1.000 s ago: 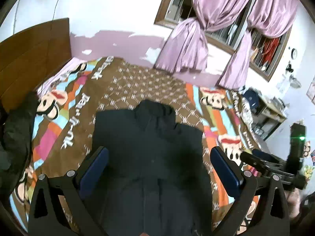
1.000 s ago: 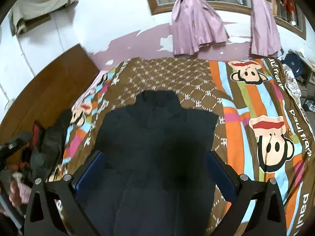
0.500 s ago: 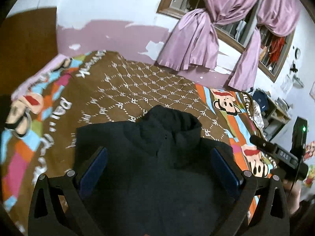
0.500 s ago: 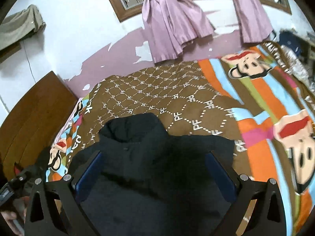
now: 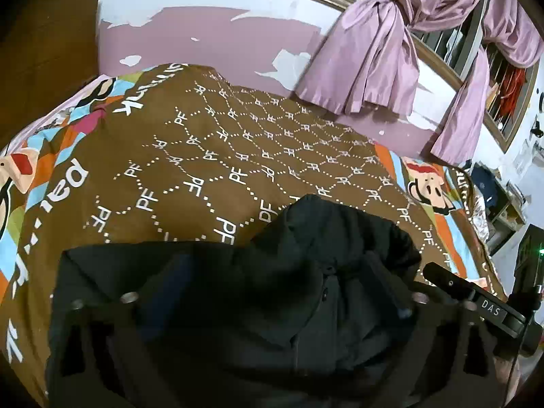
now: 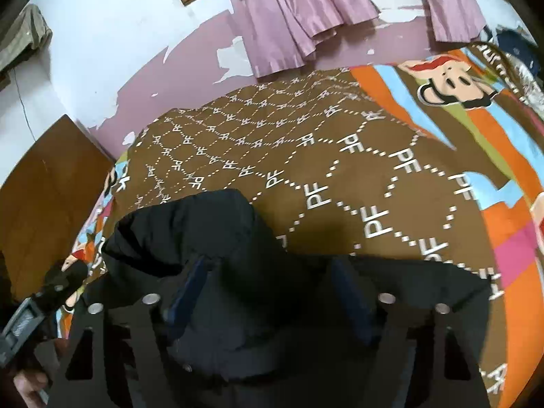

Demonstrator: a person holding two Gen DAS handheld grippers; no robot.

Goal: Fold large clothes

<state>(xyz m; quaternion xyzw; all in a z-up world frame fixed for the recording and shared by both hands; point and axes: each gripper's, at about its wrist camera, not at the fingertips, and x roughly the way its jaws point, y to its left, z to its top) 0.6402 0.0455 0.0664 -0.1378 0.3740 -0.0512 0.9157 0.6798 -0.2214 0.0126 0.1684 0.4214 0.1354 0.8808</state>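
The black jacket [image 5: 258, 306] lies flat on the bed [image 5: 238, 156], collar pointing at the wall. The left gripper [image 5: 272, 282] and right gripper [image 6: 272, 282] sit low over its shoulders, fingers apart. Lots of bare blanket lies past the collar.

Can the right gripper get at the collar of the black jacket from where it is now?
Probably yes. The right gripper is open just above the black jacket, and the collar lies slightly ahead to the left, with nothing between them.
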